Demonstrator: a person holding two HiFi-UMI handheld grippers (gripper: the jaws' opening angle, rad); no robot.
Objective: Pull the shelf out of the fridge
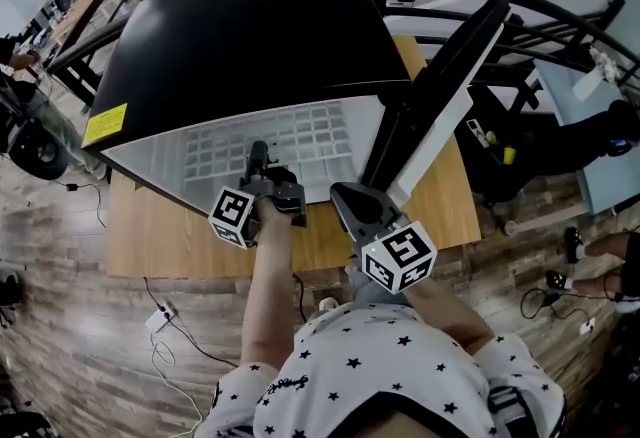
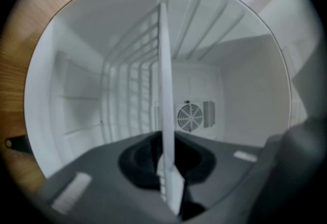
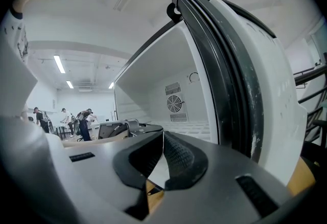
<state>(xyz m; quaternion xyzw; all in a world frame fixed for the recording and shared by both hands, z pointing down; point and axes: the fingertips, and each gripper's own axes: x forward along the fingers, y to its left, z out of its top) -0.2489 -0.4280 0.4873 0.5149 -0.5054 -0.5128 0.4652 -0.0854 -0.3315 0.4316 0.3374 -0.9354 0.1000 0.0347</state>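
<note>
A black-topped small fridge [image 1: 250, 36] stands on a wooden table [image 1: 170, 236] with its door [image 1: 450, 86] swung open to the right. The white wire shelf [image 1: 310, 136] lies inside the open cavity. My left gripper [image 1: 258, 154] reaches into the opening and is shut on the shelf's front edge. In the left gripper view the shelf [image 2: 164, 90] runs edge-on between the jaws of the left gripper [image 2: 166, 169], with the back-wall fan [image 2: 190, 116] behind. My right gripper [image 1: 347, 194] hovers in front of the door's lower edge, shut and holding nothing. In the right gripper view the right gripper [image 3: 163, 138] faces the door's seal [image 3: 240, 80].
The table's front edge [image 1: 300, 271] lies just under both grippers. Cables and a power strip [image 1: 160, 316] lie on the wood floor below. Black railings [image 1: 560, 21] curve behind the fridge. People stand at desks far back on the left [image 3: 82, 120].
</note>
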